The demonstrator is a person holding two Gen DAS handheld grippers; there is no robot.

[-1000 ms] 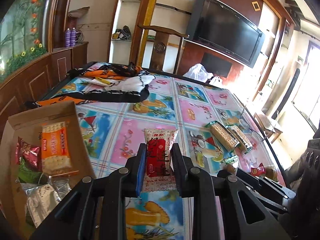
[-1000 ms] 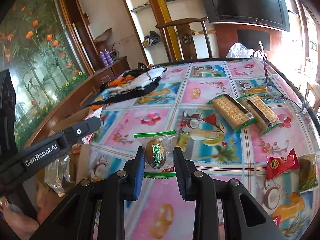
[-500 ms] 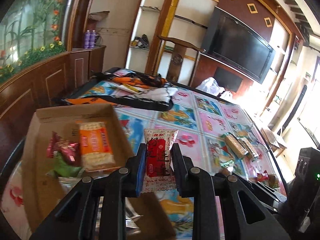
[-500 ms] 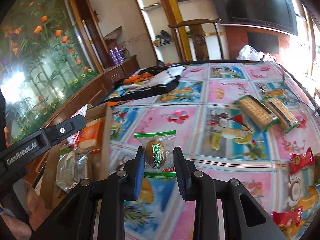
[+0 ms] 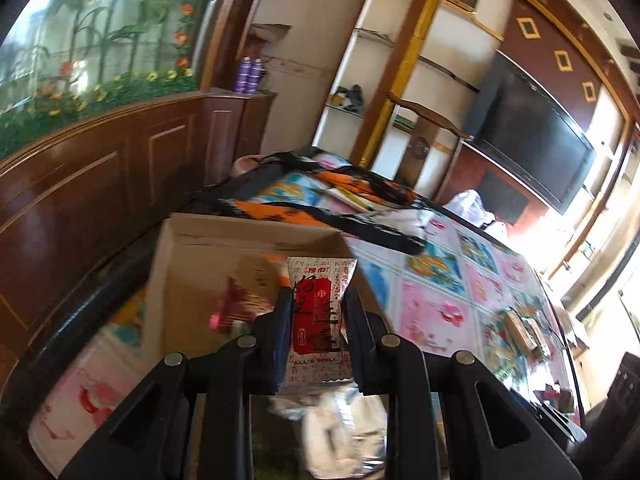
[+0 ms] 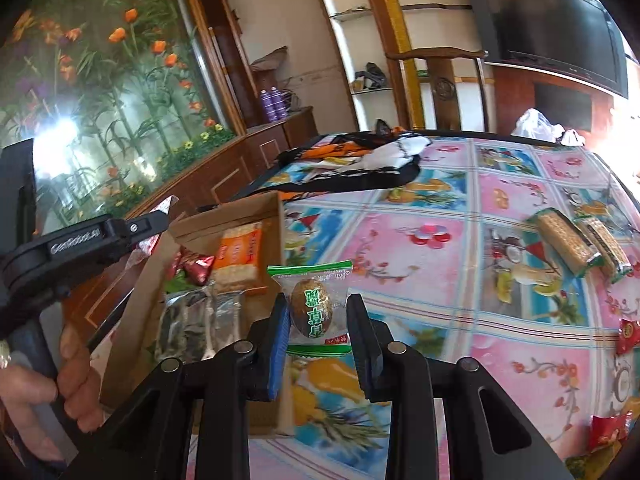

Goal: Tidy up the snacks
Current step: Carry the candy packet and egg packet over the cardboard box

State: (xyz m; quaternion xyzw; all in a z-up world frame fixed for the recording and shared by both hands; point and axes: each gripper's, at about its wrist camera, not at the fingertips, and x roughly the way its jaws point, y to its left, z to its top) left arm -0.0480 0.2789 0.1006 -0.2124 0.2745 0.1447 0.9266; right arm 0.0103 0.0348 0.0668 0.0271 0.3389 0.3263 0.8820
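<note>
Two grippers have moved toward the cardboard box (image 6: 276, 216) since a second ago: the left gripper (image 5: 318, 312), pinching a red-and-white snack packet (image 5: 318, 320), now hangs over the box, and the right gripper (image 6: 318, 320), clamped on a green-edged packet with a brown egg-like snack (image 6: 311, 312), is beside the box wall. The table (image 6: 500, 192) has a colourful fruit-print cover; a television (image 6: 552, 20) hangs behind. Cracker packs (image 6: 560, 240) and red candies (image 6: 628, 334) lie at the right. A hand (image 6: 36, 392) holds the left tool. The box contents look blurred in the left view, probably foil packets.
</note>
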